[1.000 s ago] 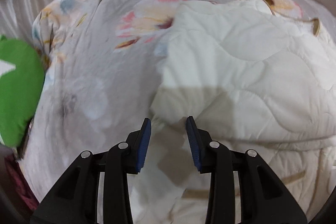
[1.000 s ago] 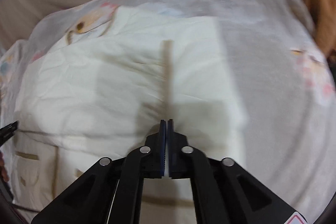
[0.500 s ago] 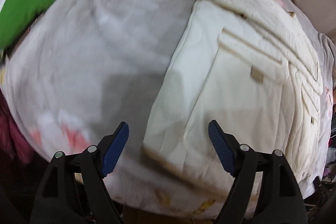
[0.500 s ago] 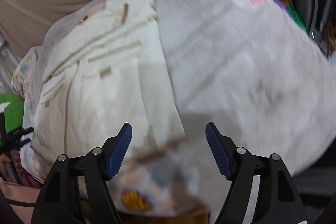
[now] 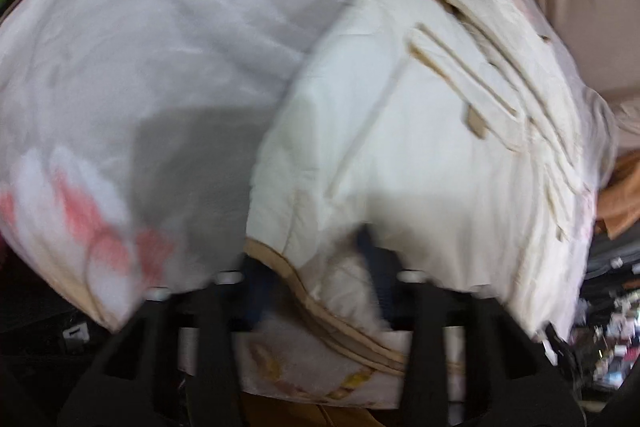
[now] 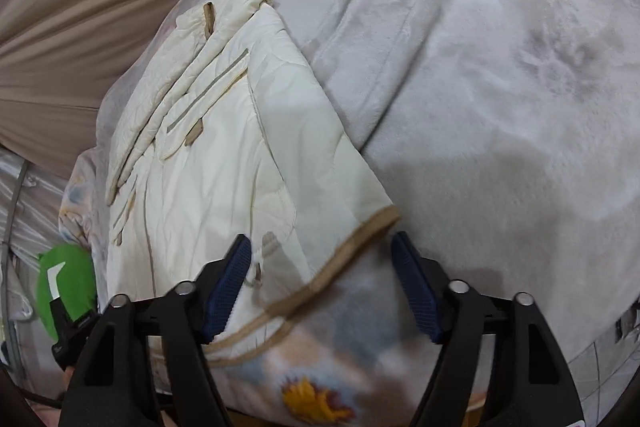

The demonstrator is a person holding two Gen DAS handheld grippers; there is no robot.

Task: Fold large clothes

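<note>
A cream quilted coat (image 5: 420, 131) with tan trim lies folded on a grey floral blanket (image 5: 152, 59); it also shows in the right wrist view (image 6: 224, 155). My left gripper (image 5: 312, 275) is open, its jaws straddling the coat's near tan-edged hem corner; the frame is blurred and the cloth partly covers the fingers. My right gripper (image 6: 320, 283) is open wide, its jaws on either side of the coat's other tan hem corner (image 6: 360, 231), at the blanket's front edge.
The blanket (image 6: 480, 87) covers a bed and drops off at its near edge. A green cushion (image 6: 66, 283) lies at the left, with the other gripper in front of it. A beige curtain (image 6: 80, 7) hangs behind. Orange cloth (image 5: 624, 195) and clutter sit at the right.
Both grippers pulled back from the coat's middle to its near hem. The right gripper went from shut to open. The left gripper opened wider and closed in on the hem corner.
</note>
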